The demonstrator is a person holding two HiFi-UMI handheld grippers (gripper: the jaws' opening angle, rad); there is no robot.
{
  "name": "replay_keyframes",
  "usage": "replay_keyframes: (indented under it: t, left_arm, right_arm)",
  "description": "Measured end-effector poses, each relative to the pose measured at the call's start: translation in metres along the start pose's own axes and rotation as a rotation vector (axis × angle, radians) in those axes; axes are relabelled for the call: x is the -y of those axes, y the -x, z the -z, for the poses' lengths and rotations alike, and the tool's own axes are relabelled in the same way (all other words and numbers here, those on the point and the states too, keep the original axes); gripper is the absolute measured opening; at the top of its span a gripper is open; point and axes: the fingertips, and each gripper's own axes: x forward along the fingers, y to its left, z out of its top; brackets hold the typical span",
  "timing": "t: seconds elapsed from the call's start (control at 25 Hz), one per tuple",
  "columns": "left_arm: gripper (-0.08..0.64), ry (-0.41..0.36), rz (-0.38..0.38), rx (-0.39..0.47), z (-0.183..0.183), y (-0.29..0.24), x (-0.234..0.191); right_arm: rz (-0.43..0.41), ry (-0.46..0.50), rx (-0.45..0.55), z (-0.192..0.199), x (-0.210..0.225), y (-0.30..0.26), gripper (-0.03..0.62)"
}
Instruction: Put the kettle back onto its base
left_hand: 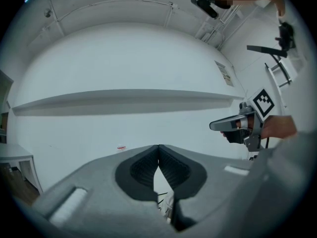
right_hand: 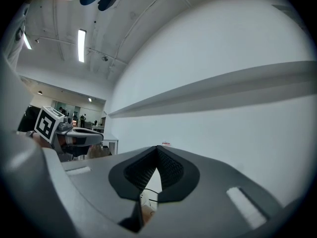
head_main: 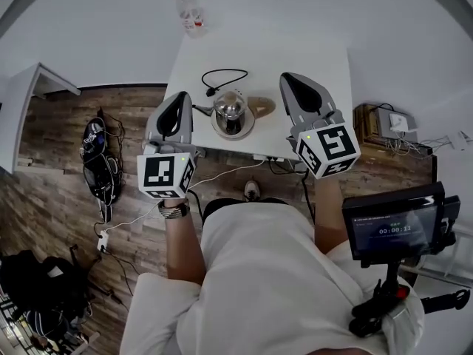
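Inventory, nearest to farthest, head view.

1. Person in a white shirt, bottom centre. A small screen (head_main: 395, 224) on a stand sits at lower right.
2. Left gripper (head_main: 177, 100), left of centre, held level above the table's near edge. In its own view the black pads (left_hand: 143, 170) meet at the tips with nothing between them.
3. Right gripper (head_main: 290, 81), right of centre, at a similar height. Its pads (right_hand: 171, 170) are likewise pressed together on nothing.
4. White table (head_main: 310, 58), upper centre.
5. Steel kettle (head_main: 230, 108), centre of the frame, upright on the table between the two grippers and below them; neither touches it. It appears to sit on a round disc (head_main: 235, 130), probably its base. A tan piece (head_main: 264, 106) juts out on its right.
6. Black cord (head_main: 224, 71), looped just beyond the kettle.
7. Clear bottle (head_main: 191, 9) at the table's far edge, top of the frame.

Status, as a judgement: if the disc is the base, the kettle is already seated and both grippers are clear of it, so nothing seems left. How well it is seated cannot be told from here.
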Motion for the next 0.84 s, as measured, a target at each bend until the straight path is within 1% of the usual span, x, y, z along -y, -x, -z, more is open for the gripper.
replay_keyframes:
  t: [0.2, 0.48, 0.84]
  left_arm:
    - [0.006, 0.0, -0.011, 0.02, -0.007, 0.001, 0.0]
    - [0.006, -0.007, -0.012, 0.013, -0.005, -0.003, -0.001]
    - [0.006, -0.004, -0.017, 0.031, -0.011, -0.005, 0.001]
  right_arm:
    - [-0.007, 0.005, 0.007, -0.003, -0.001, 0.002, 0.002]
    - [0.001, -0.014, -0.017, 0.011, 0.002, 0.003, 0.002]
    - [-0.002, -0.008, 0.001, 0.003, 0.004, 0.003, 0.002]
